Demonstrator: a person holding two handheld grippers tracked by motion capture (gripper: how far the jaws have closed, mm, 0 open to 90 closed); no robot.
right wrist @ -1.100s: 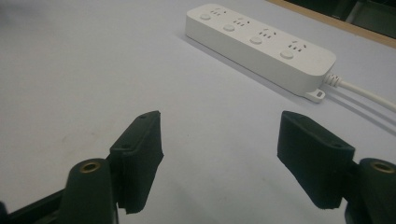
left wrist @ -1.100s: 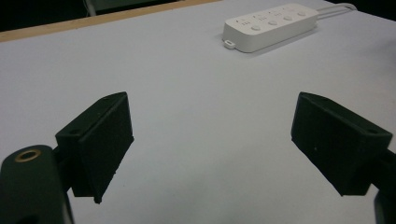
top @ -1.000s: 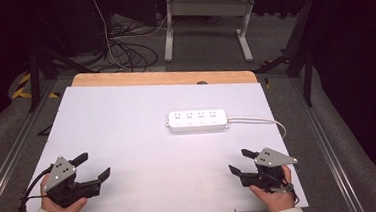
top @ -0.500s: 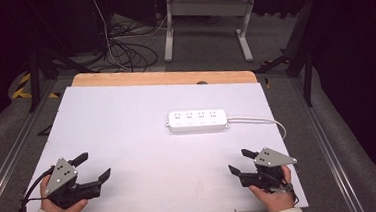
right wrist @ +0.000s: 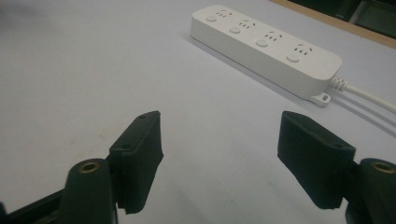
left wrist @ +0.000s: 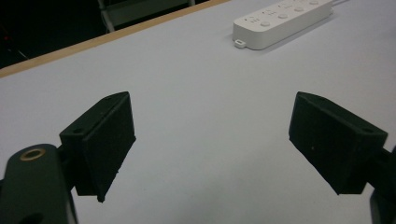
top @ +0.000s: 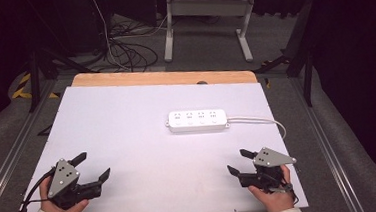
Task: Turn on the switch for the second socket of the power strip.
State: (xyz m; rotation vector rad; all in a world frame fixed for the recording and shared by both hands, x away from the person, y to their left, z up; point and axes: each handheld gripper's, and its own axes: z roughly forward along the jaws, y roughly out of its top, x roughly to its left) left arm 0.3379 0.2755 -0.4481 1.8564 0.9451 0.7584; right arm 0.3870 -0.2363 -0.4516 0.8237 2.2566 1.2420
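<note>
Holding both tongs low over the near edge of the tabletop [top: 127, 120], we keep the left tongs [top: 92, 168] open and empty. Mid-tabletop, right of centre, lies the power strip [top: 197, 120], well apart from both. The right tongs [top: 240, 162] are open, empty.

You are looking down on a white table top [top: 127, 120] that is filling the middle of the frame. A pale wooden strip [top: 139, 79] is running along its far edge. Grey metal rails are lying along the table's sides, one at the lower left [top: 7, 161] and one at the lower right [top: 332, 148]. At the upper left, black cables [top: 127, 50] are coiling on the grey floor [top: 207, 54], with yellow-and-black tape [top: 21, 85] showing at the left edge. At the top centre, a white desk frame [top: 244, 37] is standing on that floor.
</note>
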